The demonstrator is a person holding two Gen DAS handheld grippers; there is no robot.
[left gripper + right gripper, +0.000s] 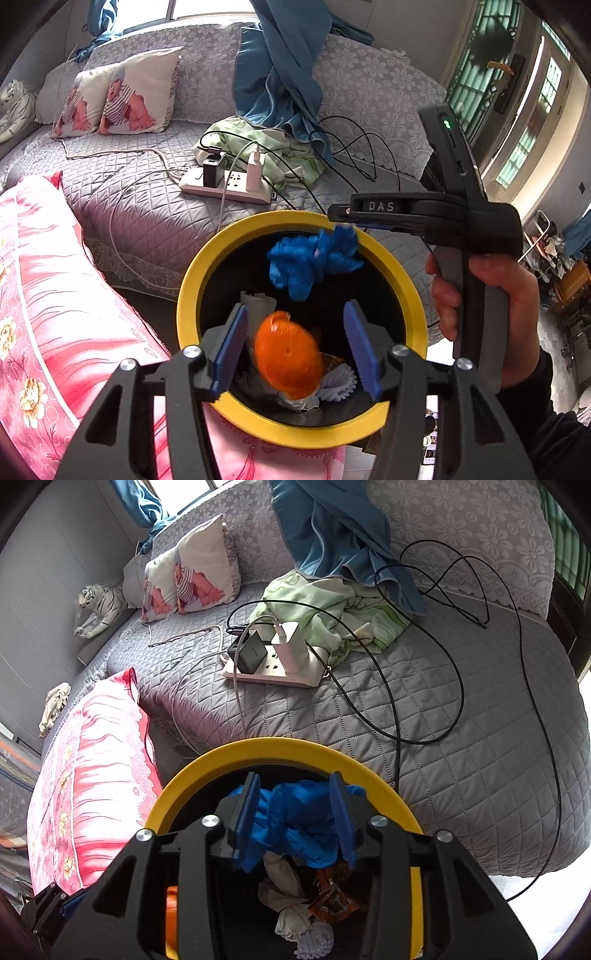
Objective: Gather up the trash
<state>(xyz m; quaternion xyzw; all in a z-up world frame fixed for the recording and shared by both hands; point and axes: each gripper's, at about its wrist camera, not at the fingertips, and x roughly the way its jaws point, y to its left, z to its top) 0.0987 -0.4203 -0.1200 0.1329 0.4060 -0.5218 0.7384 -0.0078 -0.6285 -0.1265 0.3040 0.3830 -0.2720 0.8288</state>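
The yellow-rimmed trash bin (192, 295) stands against the edge of the grey quilted bed (461, 738), and both grippers are held above its mouth.

The left gripper (295, 343) has its jaws about half open. A piece of orange peel (288, 356) is between the blue pads, over the inside of the bin, and it looks blurred. It is close to the left pad, but the pads do not press on it (there is a clear gap on the right side).

The right gripper (297, 821) is above the far part of the bin, near the rim. Its jaws are partly open, and a crumpled blue plastic glove (299, 830) hangs between them. I cannot tell if it touches the pads. In the left wrist view the same glove is just under the tip of this gripper, which a hand (491, 295) holds by the handle.

At the bottom of the bin lie crumpled tissues (284, 890), an orange snack wrapper (332, 901) and a white paper cupcake liner (314, 939).

On the bed behind the bin is a white power strip (273, 672) with chargers, and a pink floral pillow (92, 775) is to the left of the bin.
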